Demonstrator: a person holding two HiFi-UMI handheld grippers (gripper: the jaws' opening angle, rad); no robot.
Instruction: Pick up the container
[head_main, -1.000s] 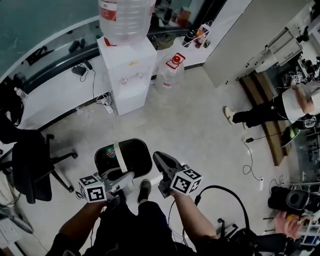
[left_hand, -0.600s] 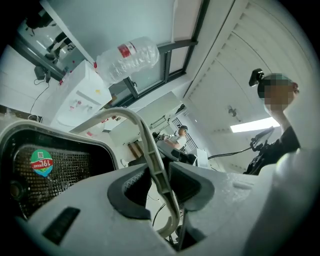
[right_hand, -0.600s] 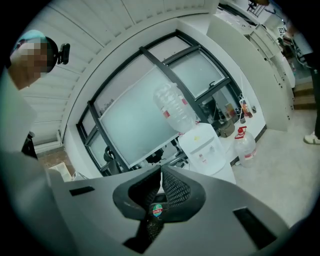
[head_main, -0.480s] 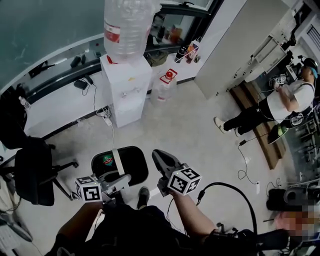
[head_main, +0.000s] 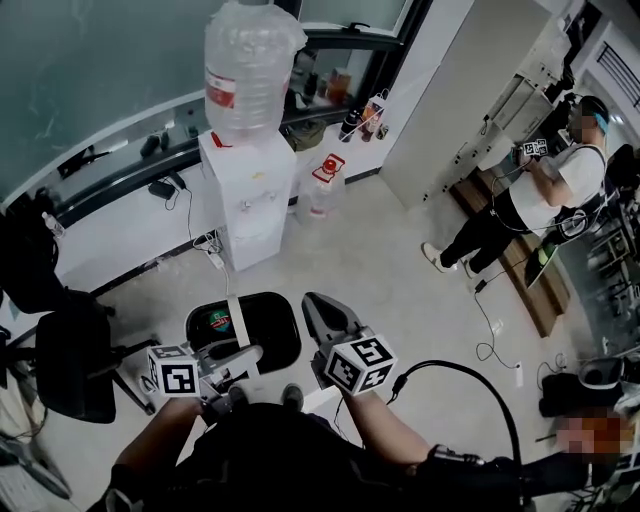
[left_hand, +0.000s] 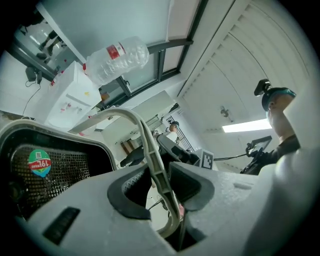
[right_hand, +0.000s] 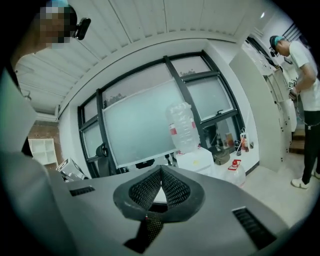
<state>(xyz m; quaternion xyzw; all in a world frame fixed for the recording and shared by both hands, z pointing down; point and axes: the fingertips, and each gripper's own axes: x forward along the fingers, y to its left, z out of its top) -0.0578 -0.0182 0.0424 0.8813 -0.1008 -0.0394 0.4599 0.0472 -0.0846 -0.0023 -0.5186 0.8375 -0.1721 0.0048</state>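
Our left tool (left_hand: 155, 187) was clamped on the white handle (left_hand: 145, 135) of the black container (head_main: 262, 330), which hung near us, apparently off the floor (head_main: 400, 270). Right tool (right_hand: 159, 192) was shut, empty. Pickup looked done; only holding left.

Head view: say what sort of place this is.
Likely an office or lab workroom: a white water dispenser topped by a clear plastic bottle, a black office chair, a long white desk.

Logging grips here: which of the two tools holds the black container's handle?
The left tool, its jaws clamped on the pale handle of the container; the right tool is shut with nothing between its jaws.
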